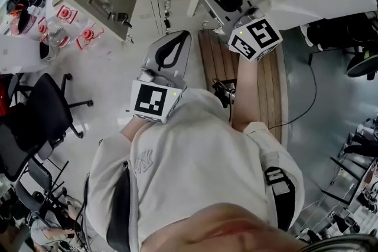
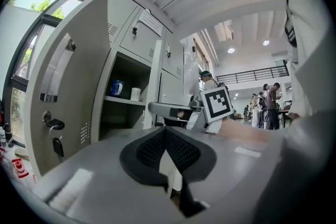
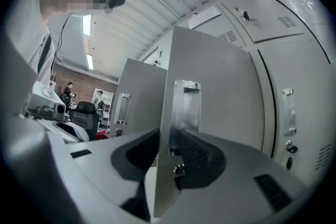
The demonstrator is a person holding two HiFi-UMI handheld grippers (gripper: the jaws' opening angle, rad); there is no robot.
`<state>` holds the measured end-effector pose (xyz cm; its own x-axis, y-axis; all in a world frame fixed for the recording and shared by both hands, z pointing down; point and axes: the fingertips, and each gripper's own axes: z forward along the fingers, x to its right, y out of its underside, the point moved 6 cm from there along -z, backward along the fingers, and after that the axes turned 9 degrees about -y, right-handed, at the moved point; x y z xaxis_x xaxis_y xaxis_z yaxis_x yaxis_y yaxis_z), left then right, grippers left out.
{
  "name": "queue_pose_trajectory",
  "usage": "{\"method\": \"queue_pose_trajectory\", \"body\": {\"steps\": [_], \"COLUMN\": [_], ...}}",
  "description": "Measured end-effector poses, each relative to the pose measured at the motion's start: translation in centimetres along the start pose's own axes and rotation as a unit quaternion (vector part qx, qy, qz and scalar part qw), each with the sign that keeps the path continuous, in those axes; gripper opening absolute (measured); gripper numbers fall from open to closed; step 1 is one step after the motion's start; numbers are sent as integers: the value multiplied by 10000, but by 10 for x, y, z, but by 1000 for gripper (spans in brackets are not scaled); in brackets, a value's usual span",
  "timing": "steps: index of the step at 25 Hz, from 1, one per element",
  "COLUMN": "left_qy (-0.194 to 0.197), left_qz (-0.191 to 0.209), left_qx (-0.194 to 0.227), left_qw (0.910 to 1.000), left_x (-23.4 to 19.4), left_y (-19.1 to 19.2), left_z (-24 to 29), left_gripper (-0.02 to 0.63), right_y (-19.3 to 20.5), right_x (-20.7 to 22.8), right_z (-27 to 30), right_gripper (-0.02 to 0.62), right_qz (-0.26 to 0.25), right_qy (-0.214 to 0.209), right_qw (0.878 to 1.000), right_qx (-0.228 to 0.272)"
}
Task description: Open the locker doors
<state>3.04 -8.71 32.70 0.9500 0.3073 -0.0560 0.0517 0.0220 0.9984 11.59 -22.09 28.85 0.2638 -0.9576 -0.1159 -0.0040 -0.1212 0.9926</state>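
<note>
The right gripper (image 3: 167, 139) has its fingers set at a moderate gap, closed over the thin free edge of the locker door (image 3: 226, 102), just below the door's clear handle plate (image 3: 186, 102). In the head view this door stands at 12 o'clock, ahead of the person and partly swung out from the locker bank. The left gripper (image 2: 167, 139) has its fingers drawn together on nothing and hangs low at about 10 o'clock, clear of any door.

The main hazard is loss of the door edge. The fingers grip only smooth sheet metal with little depth of engagement, so a pull not aligned with the hinge arc is likely to slide the panel out and let it swing back. A second hazard is twisting: side load on the edge may flex the panel or jam it between the fingers. A third is collision: the second open door (image 2: 68, 86) at 10 o'clock, with a key (image 2: 56, 147) hanging from its lock, stands in the left gripper's path if that gripper advances without clearance. The cable (image 1: 307, 97) on the floor at 3 o'clock may catch a foot if the person steps back.
</note>
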Motion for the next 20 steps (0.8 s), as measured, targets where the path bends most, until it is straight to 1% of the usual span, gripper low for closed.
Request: {"method": "queue_pose_trajectory", "body": {"steps": [3,7,11,16,20], "left_qy": [109,188,180,196,182], "left_qz": [15,30,-37,4,24], "left_qx": [-1,13,-125,11,4], "left_qw": [9999,9998,9998,9998,9998], "left_x": [11,20,25,28,29], "left_y": [1,1,2,0,1], "left_z": [-1,-2,-5,-5,-6], "left_gripper": [2,2,2,2,2], "right_y": [-2,-4,-2,-2,-1], "right_x": [-1,-2,-2,-2,-3], "right_z": [-18,-38,-54,-61,-62], "right_gripper": [92,102,107,109,110], "right_qz": [-4,21,97,113,72], "right_qy": [63,250,500,662,847], "right_qw": [10000,9997,9987,9977,9964], "right_qx": [-26,-29,60,91,62]}}
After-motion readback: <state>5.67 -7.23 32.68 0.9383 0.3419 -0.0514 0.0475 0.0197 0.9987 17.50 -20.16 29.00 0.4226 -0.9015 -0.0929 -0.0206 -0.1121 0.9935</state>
